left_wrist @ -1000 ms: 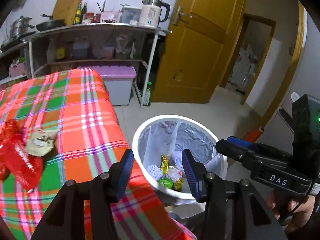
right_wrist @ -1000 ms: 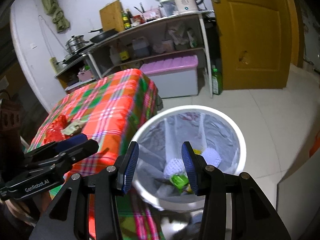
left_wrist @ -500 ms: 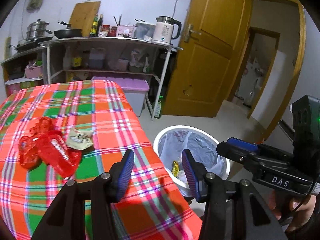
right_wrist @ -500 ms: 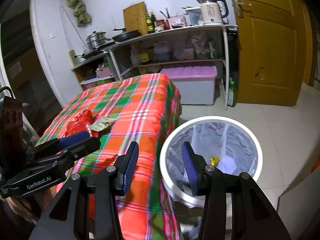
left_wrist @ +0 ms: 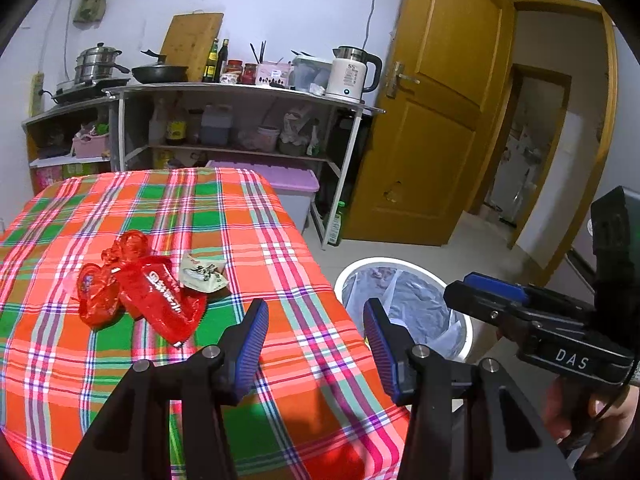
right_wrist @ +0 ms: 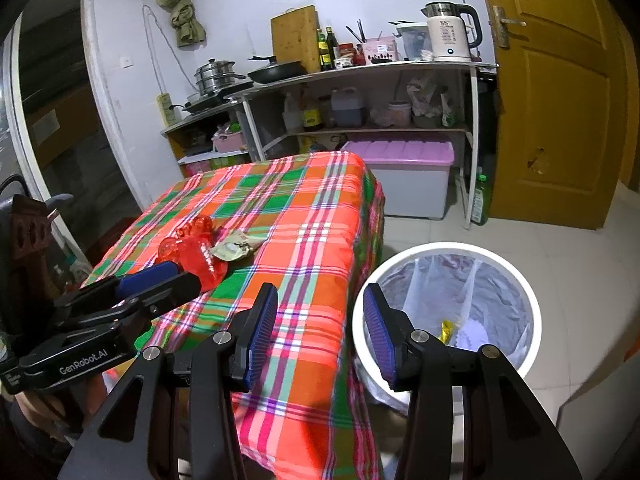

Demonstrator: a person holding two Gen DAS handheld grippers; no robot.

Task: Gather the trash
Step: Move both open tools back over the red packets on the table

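Hovering with jaws parted and empty, the left gripper (left_wrist: 314,338) and right gripper (right_wrist: 320,330) risk fumbling the crinkly red wrappers (left_wrist: 140,292) at ten o'clock, scattering them short of the bin (right_wrist: 520,280).

Pale bluish walls (left_wrist: 304,4) enclose a white tiled floor (right_wrist: 568,256), where a grey metal shelf unit (left_wrist: 244,96) crowded with pots and bottles stands beside a closed yellow-brown wooden door (left_wrist: 436,120), behind the plaid-clothed worktop (left_wrist: 224,216).
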